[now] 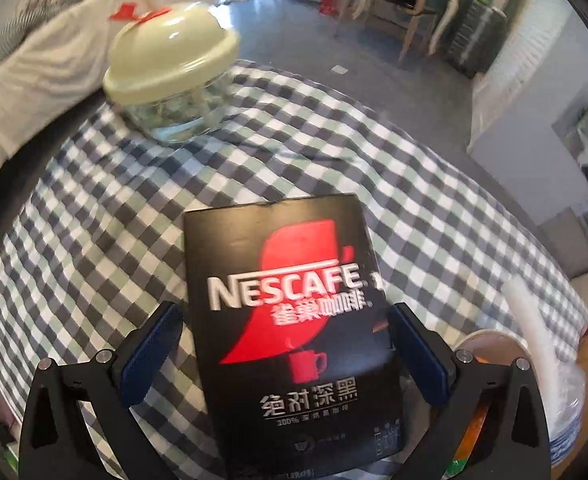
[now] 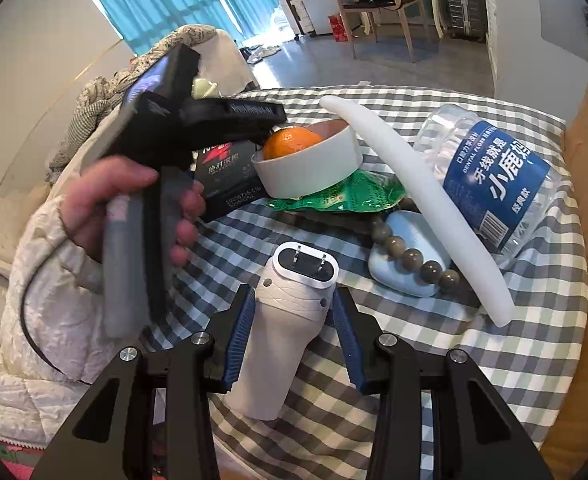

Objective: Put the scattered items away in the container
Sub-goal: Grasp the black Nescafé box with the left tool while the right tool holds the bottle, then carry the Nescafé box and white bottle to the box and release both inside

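The Nescafé coffee box sits between the blue pads of the left gripper, clamped and lifted above the checked cloth. A cream-lidded glass jar stands at 11 o'clock. The right gripper clasps a white plug adapter; a bowl with an orange lies at 12 o'clock.

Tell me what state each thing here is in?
Left gripper: shut on coffee box, lifted.
Right gripper: shut on charger, prongs out.
Jar: lidded, tilted.
Bowl: upright, holds orange.
Bottle: lying down.
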